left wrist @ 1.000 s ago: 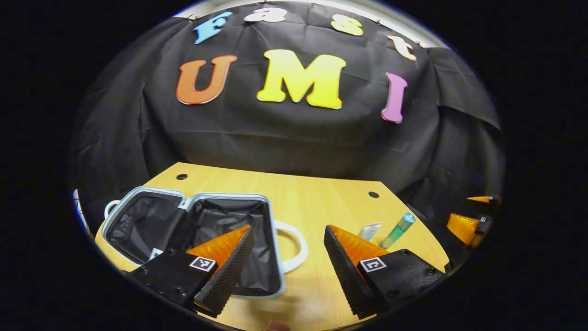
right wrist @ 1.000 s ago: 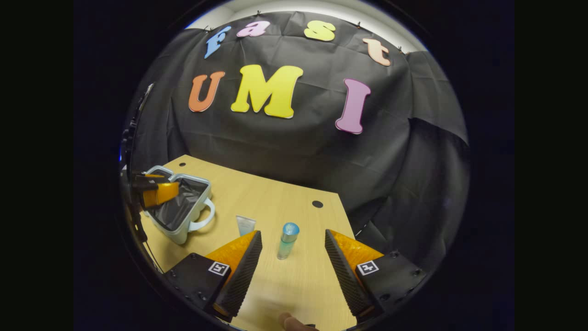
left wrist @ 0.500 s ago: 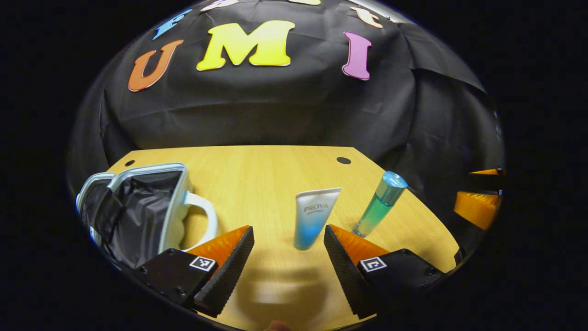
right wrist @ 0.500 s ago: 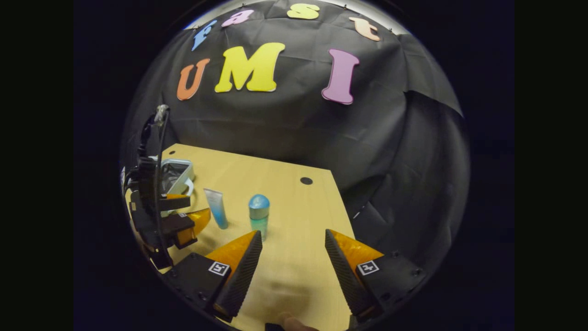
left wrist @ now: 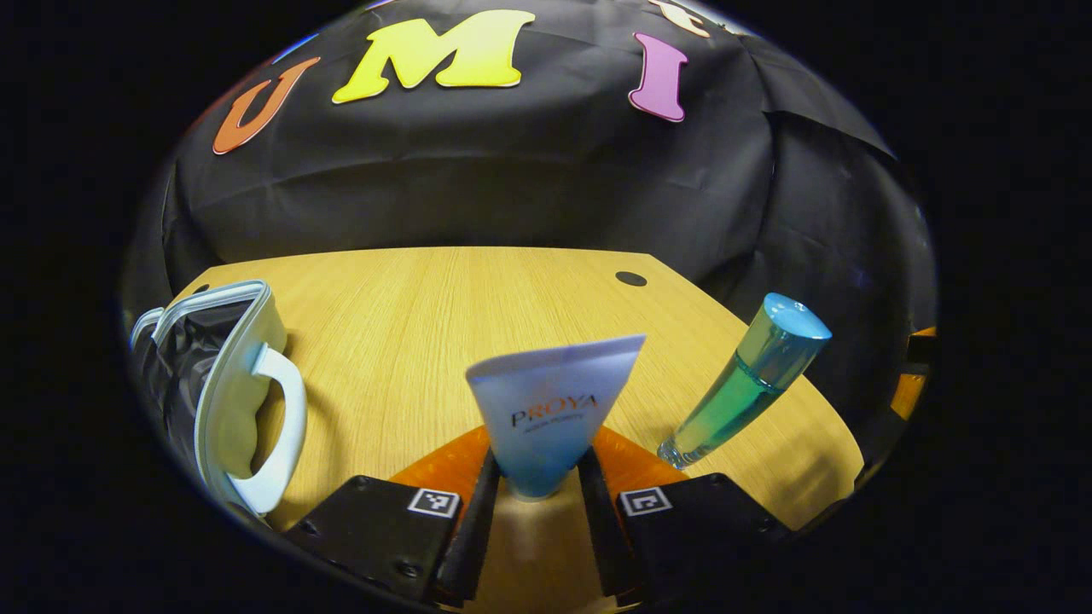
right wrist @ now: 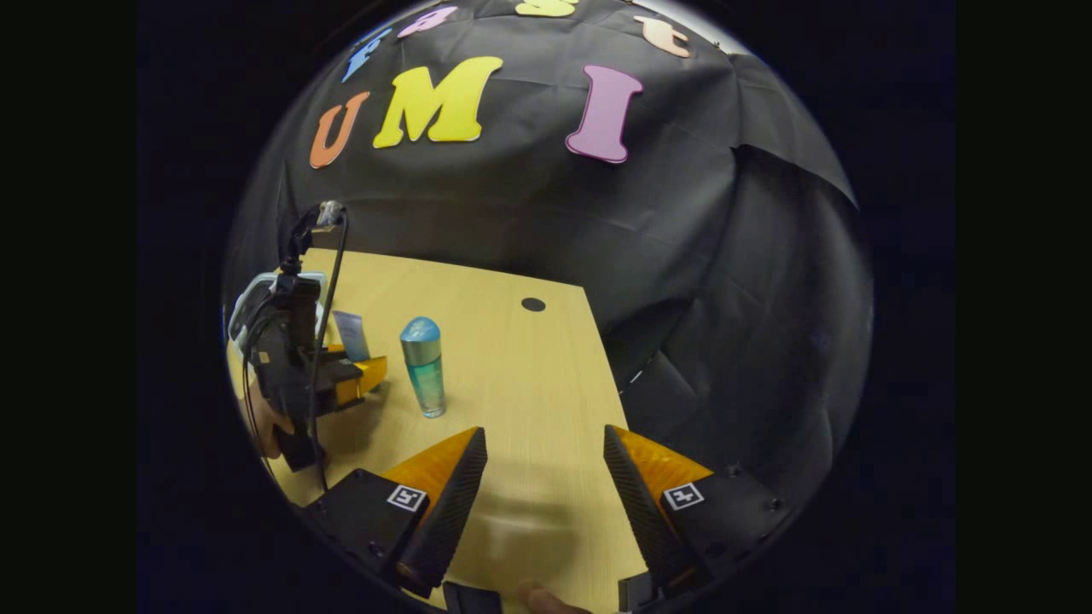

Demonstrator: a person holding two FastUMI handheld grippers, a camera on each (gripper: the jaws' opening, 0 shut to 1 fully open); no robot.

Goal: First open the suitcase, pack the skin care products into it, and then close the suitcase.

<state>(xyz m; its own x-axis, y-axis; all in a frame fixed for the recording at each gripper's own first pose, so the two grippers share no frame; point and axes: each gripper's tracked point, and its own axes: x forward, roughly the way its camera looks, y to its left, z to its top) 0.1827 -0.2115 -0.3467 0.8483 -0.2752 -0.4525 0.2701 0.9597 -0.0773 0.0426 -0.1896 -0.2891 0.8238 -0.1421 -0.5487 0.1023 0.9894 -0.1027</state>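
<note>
A white-and-blue skin care tube (left wrist: 550,414) stands upright on its cap between the fingers of my left gripper (left wrist: 537,490), which is shut on its lower end. In the right gripper view the same tube (right wrist: 351,334) sticks up from the left gripper (right wrist: 345,379). A teal bottle (left wrist: 740,385) with a blue cap stands just right of the tube; in the right gripper view the bottle (right wrist: 424,367) stands ahead and to the left. The small white suitcase (left wrist: 226,375) lies open at the left, its dark lining showing. My right gripper (right wrist: 542,486) hangs open over bare table.
The wooden table (left wrist: 426,298) has a cable hole (left wrist: 631,278) near its far right corner and ends at the black cloth wall. The suitcase's handle (left wrist: 286,426) points toward the tube. A hand (right wrist: 266,426) holds the left gripper, its cable arching upward.
My left gripper swung right from the open suitcase, moved up to the tube and shut on its base. My right gripper drew back from the bottle and stayed open.
</note>
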